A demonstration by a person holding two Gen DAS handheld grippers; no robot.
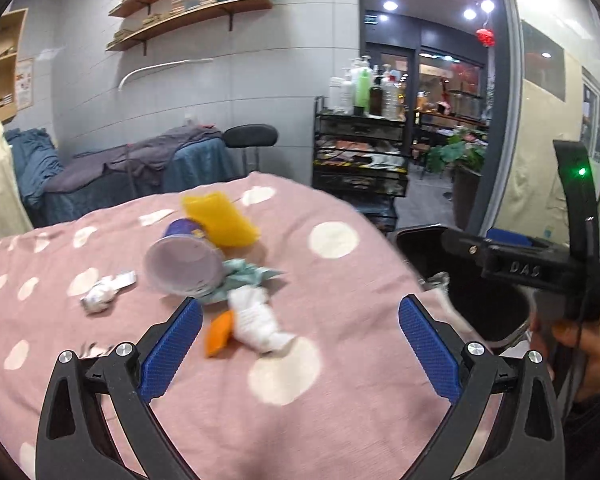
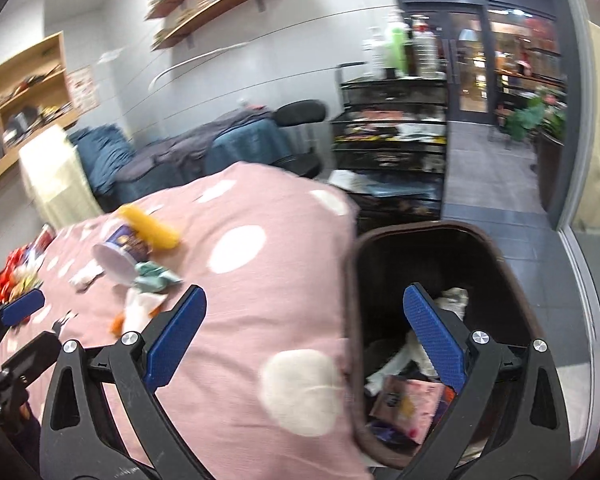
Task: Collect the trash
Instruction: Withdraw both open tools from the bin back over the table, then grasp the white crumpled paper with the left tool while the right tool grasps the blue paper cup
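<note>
Trash lies on a pink polka-dot cover: a tipped purple cup, a yellow wrapper, a teal crumpled wrapper, a white crumpled tissue, an orange piece and a small white wad. My left gripper is open and empty just short of the tissue. My right gripper is open and empty, straddling the cover's edge and a dark bin that holds a pink packet and papers. The cup also shows in the right wrist view.
The bin stands right of the cover. A black wire cart with bottles stands behind, with a black stool and a draped bed. Colourful wrappers lie at the cover's left edge.
</note>
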